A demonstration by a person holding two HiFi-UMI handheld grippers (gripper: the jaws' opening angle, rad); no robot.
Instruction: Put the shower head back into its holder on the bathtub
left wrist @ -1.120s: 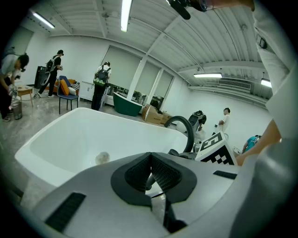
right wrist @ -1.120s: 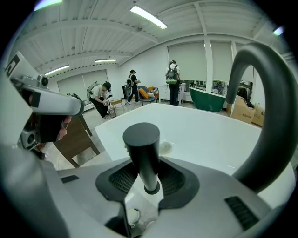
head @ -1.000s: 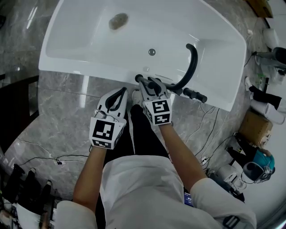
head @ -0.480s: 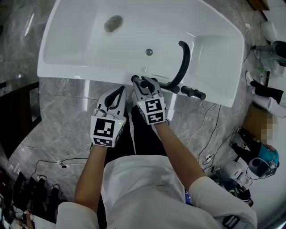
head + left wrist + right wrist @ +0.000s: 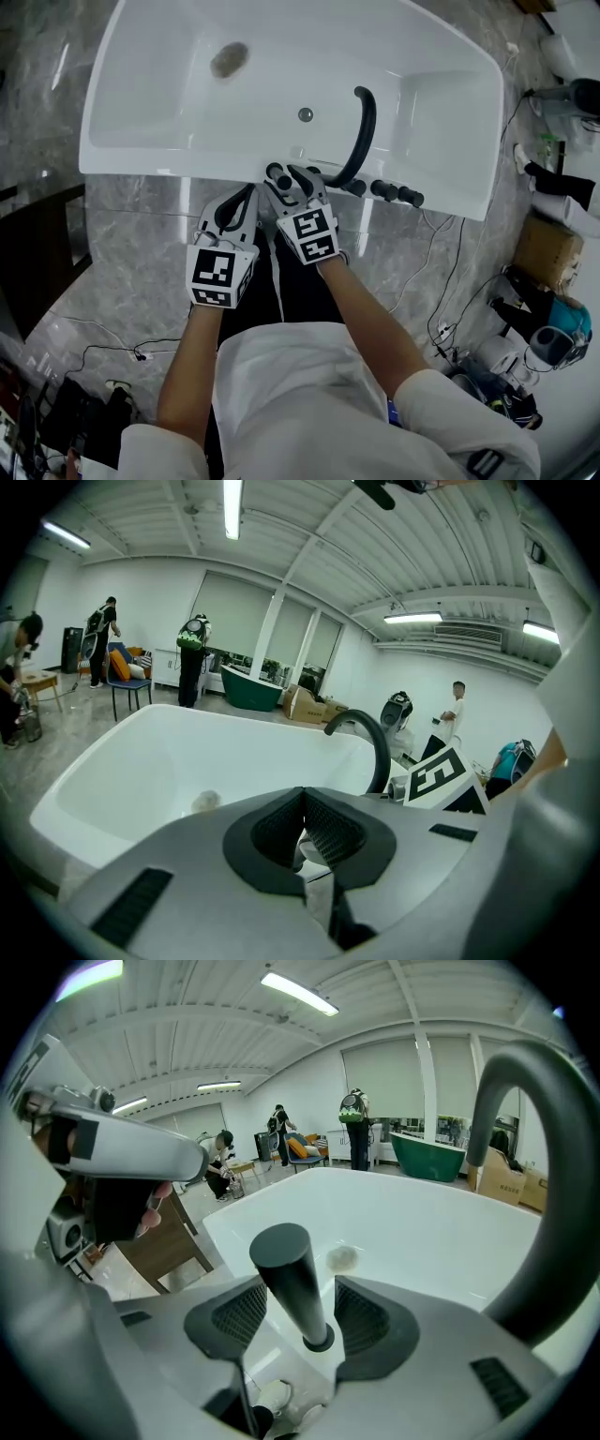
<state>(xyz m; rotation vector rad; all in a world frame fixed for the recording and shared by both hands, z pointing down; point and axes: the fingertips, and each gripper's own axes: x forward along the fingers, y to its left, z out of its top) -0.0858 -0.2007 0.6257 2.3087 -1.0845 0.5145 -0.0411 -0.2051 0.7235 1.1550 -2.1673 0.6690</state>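
The black shower head stands upright on the near rim of the white bathtub, its foot in a round collar. My right gripper straddles it and its jaws are opening. In the right gripper view the black shower head rises between the two pads with a gap on each side. My left gripper hovers just left of it above the tub's edge. Its pads meet at the tip, shut on nothing.
A black arched spout curves over the tub to the right of the shower head, with black knobs along the rim beyond it. Cables, boxes and gear lie on the marble floor at right. People stand far off in the room.
The right gripper's jaws have spread off the shower head, which stays standing on the rim. Both hands have kept their places; the head camera's framing has shifted slightly.
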